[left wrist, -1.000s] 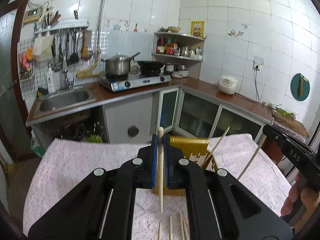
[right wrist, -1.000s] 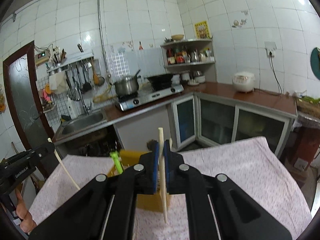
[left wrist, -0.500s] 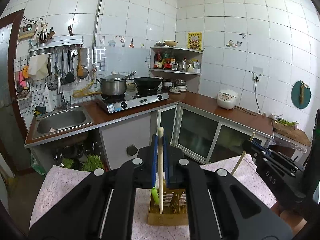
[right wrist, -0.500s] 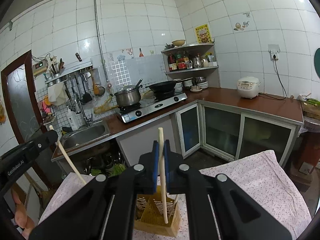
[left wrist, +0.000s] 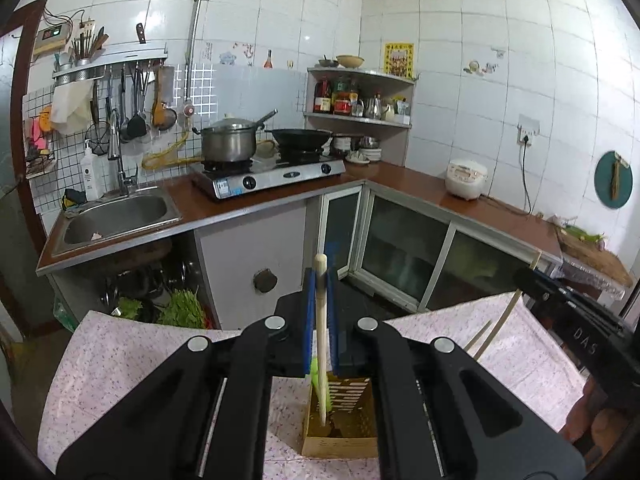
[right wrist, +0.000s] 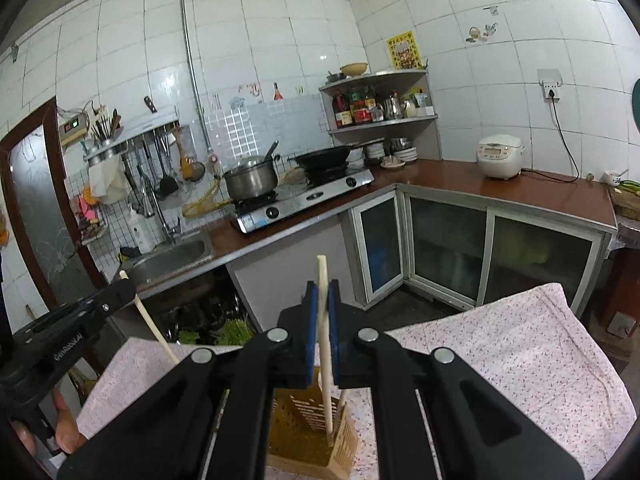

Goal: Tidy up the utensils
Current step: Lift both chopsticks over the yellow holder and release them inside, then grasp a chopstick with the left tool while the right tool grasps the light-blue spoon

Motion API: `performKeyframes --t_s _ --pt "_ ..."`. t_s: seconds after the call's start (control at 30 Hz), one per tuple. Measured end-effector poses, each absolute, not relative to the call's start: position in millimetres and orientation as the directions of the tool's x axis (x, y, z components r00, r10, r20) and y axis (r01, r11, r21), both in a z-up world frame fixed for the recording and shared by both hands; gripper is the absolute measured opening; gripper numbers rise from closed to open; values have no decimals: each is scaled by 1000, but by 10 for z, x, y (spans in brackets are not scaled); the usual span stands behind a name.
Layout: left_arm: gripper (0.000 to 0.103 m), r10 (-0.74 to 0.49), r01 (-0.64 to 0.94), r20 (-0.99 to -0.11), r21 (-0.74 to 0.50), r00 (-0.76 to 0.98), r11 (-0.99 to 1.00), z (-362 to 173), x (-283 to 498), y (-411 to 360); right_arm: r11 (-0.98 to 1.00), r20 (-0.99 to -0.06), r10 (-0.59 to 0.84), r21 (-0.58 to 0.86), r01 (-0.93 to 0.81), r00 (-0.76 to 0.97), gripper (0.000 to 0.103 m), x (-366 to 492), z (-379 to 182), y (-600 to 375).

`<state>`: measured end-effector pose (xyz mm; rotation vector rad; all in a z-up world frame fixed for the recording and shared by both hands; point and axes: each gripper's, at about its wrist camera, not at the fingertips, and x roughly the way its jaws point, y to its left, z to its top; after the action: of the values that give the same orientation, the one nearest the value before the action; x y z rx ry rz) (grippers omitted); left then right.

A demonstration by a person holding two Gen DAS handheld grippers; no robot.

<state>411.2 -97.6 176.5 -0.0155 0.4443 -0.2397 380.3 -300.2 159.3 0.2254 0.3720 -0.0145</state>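
A yellow slotted utensil holder (left wrist: 340,412) stands on the table's pink flowered cloth (left wrist: 120,360), just below both grippers. My left gripper (left wrist: 320,284) is shut on an upright wooden chopstick (left wrist: 321,340), whose lower tip reaches into the holder beside a green utensil (left wrist: 325,392). My right gripper (right wrist: 322,292) is shut on a second chopstick (right wrist: 326,360), its tip down inside the holder (right wrist: 304,432) near the right wall. Each gripper shows at the edge of the other's view: the right gripper (left wrist: 532,276) and the left gripper (right wrist: 124,284), each with its stick.
Beyond the table's far edge (right wrist: 552,288) runs an L-shaped kitchen counter with a sink (left wrist: 116,216), a gas stove (left wrist: 268,176) bearing a pot and a wok, and a rice cooker (left wrist: 466,178). Greens (left wrist: 180,308) lie under the sink. A person's hand (right wrist: 64,432) grips the left tool.
Both grippers have moved forward over the table until the holder lies right beneath them. The chopstick tips now hang inside it. The loose chopsticks on the near cloth have left the view.
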Motion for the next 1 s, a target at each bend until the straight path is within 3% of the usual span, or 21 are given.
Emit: performKeyframes --t_s 0.43,0.63,0.67,0.7,0.73,0.77,0.8,0.83,0.9,1.0 --pt "5 -226 235 -506 -47 832 971 1122 4173 -937 969 -460 72 244 48 885 6 3989 931 -3017" --pt "5 -231 240 -512 -49 828 970 1137 4122 -903 964 -492 74 258 64 867 10 4008 873 -3047" --pt "9 -232 239 -507 -53 830 970 1167 4115 -903 964 -497 73 258 67 865 14 3998 891 -3059" --pt "14 -237 241 -505 -59 830 969 1195 4098 -888 963 -498 78 263 65 864 35 3990 911 -3066" --pt "30 -244 243 -504 -70 828 968 1226 4088 -870 961 -497 82 269 64 864 55 3963 936 -3073" --pt "39 -252 244 -499 -83 829 966 1269 4059 -845 959 -484 76 274 69 872 59 3917 982 -3080" --pt "56 -252 240 -490 -88 834 967 1306 4022 -834 960 -478 71 272 71 875 59 3887 1017 -3081" --pt "64 -247 234 -480 -88 842 968 1344 3984 -816 960 -480 74 271 67 874 59 3861 1054 -3083" --pt "68 -244 230 -472 -88 847 969 1426 3901 -767 962 -490 71 264 70 869 59 3787 1115 -3097" --pt "84 -237 212 -479 -106 845 971 1518 3773 -632 970 -505 33 225 94 862 67 3621 1191 -3126"
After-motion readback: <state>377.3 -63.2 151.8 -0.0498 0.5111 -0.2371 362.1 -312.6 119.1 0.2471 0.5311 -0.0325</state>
